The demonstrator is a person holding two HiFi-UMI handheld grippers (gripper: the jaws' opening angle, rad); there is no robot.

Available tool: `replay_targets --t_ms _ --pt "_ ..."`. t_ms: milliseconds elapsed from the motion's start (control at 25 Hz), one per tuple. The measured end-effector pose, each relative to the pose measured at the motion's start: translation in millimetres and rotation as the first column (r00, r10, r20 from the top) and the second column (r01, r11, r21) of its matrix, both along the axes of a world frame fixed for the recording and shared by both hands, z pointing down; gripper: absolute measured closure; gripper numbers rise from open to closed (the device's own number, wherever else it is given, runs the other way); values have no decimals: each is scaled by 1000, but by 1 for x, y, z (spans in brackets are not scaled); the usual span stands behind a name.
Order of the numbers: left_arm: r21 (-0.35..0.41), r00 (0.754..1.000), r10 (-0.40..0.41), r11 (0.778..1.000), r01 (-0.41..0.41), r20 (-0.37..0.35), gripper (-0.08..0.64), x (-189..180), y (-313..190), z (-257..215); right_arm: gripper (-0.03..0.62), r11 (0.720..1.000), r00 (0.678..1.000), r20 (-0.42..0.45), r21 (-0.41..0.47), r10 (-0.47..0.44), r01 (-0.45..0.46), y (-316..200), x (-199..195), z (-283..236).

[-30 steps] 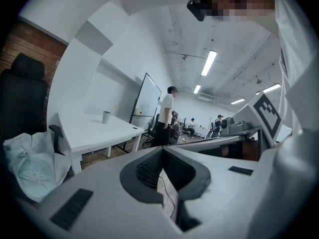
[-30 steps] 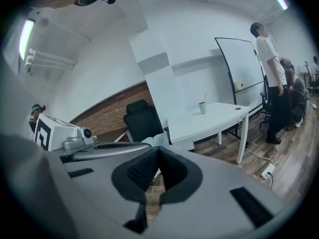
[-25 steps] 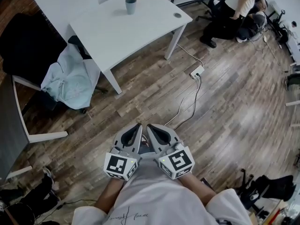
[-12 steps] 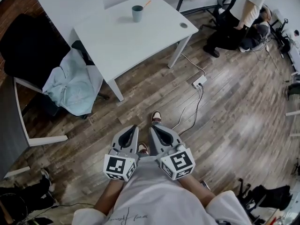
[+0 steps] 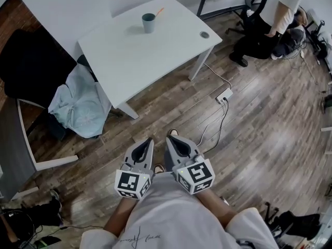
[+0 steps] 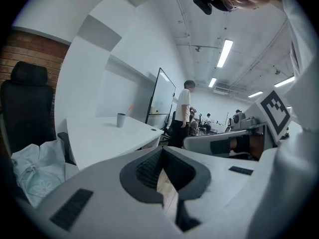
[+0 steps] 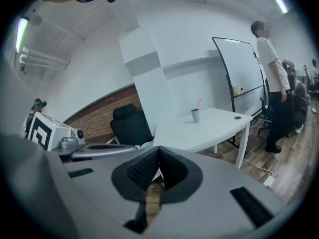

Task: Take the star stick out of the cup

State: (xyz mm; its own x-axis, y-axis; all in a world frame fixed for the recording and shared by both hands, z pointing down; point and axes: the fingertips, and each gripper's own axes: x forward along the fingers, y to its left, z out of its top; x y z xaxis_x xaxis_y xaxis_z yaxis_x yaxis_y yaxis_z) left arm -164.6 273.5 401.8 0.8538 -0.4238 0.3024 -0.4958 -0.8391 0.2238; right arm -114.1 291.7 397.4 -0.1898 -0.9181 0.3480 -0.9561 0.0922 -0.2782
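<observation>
Head view, steep down.

- White rectangular desk (image 5: 155, 51) stands across the wooden plank floor (image 5: 259, 128), well apart from both grippers.
- Grey-blue cup (image 5: 149, 23) upright near the desk's far edge, toward the far corner. Thin star stick with an orange tip (image 5: 159, 11) stands in the cup, leaning out toward that corner (star shape too small to make out).
- Left gripper (image 5: 149, 142): jaw tips together, nothing between them, only floor showing through the gap behind the tips. Held low in front of the person's body.
- Right gripper (image 5: 170, 140): the same, tips together and empty, just beside the left one.
- Black office chair (image 5: 26, 61) at the desk's left end, with a pale blue cloth (image 5: 78, 100) draped over it.
- White power strip (image 5: 224, 96) on the floor near the desk's right legs.
- A person in a white shirt (image 5: 280, 7) stands beyond the desk's right end.
</observation>
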Motion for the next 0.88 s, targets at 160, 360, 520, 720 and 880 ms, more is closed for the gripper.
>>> replay_targets --t_ms 160,360,520,720,880 --pt "3 1000 -16 1000 16 9 557 32 -26 -5 583 1000 1000 2 -3 -15 15 -29 31 -1" --pt "5 999 -36 999 36 17 557 73 -57 -8 583 999 999 -2 -16 -39 39 -59 71 1" --pt "11 999 -46 999 46 28 557 103 -76 -11 583 998 999 -2 -30 -48 48 -80 104 3" --pt "3 996 -64 998 64 57 557 127 -98 -12 583 996 998 15 -57 -62 62 -99 134 6" --pt "-2 995 -79 997 79 67 557 139 -109 -12 583 996 998 8 -68 -65 66 -108 151 8"
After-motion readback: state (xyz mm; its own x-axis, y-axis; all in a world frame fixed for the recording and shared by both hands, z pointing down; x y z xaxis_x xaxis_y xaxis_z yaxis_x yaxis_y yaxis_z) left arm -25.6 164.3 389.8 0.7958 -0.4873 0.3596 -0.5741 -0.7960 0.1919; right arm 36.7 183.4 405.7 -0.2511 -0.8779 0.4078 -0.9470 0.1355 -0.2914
